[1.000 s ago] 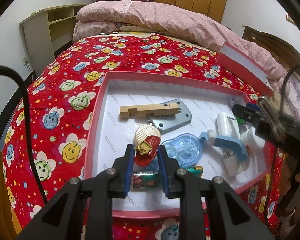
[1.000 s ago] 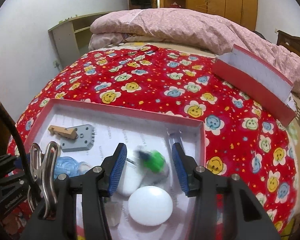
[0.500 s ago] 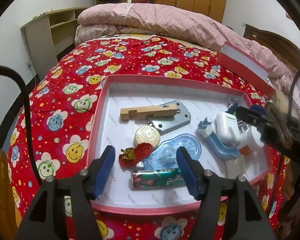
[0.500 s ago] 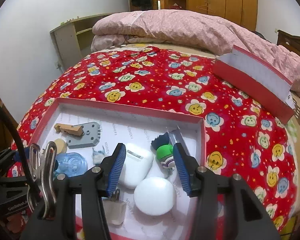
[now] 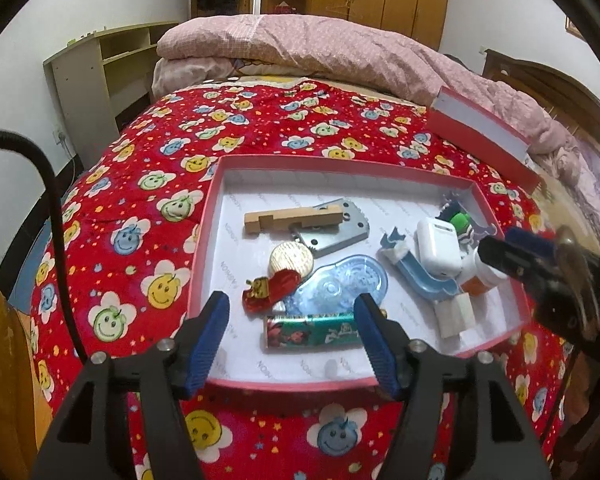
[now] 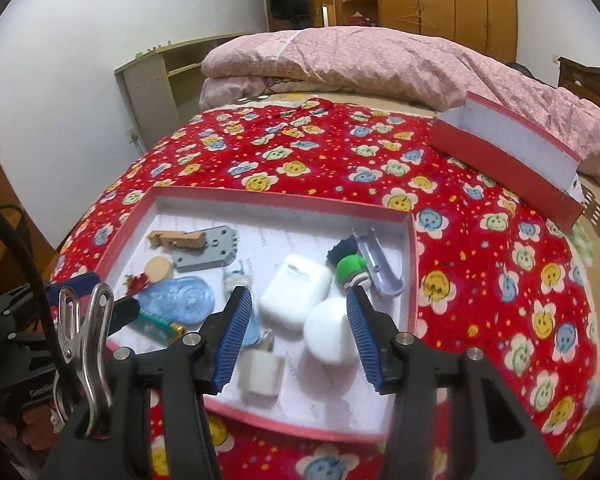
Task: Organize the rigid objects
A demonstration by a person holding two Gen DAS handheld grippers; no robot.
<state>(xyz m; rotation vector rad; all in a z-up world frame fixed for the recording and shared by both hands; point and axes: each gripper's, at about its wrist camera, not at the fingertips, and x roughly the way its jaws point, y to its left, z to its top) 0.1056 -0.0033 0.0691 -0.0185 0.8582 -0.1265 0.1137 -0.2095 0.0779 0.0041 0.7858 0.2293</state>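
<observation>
Left gripper (image 5: 292, 336): jaws apart, nothing between the pads; poised over the near edge of the red box (image 5: 204, 236)
Box, left part: wooden block (image 5: 292, 218) lying across a grey toothed plate (image 5: 340, 232); red figurine (image 5: 272, 290) on its side, touching a clear blue tape dispenser (image 5: 340, 284); green packet (image 5: 312, 330) nearest the front wall
Box, right part: white earbud case (image 6: 296, 294); white round lid (image 6: 328, 336); green-capped toy (image 6: 350, 270); white plug (image 6: 260, 372)
Right gripper (image 6: 298, 334): jaws apart, gripping nothing; raised above case and lid
Far right: box lid (image 6: 508, 164) on the quilt (image 6: 300, 152), well apart
</observation>
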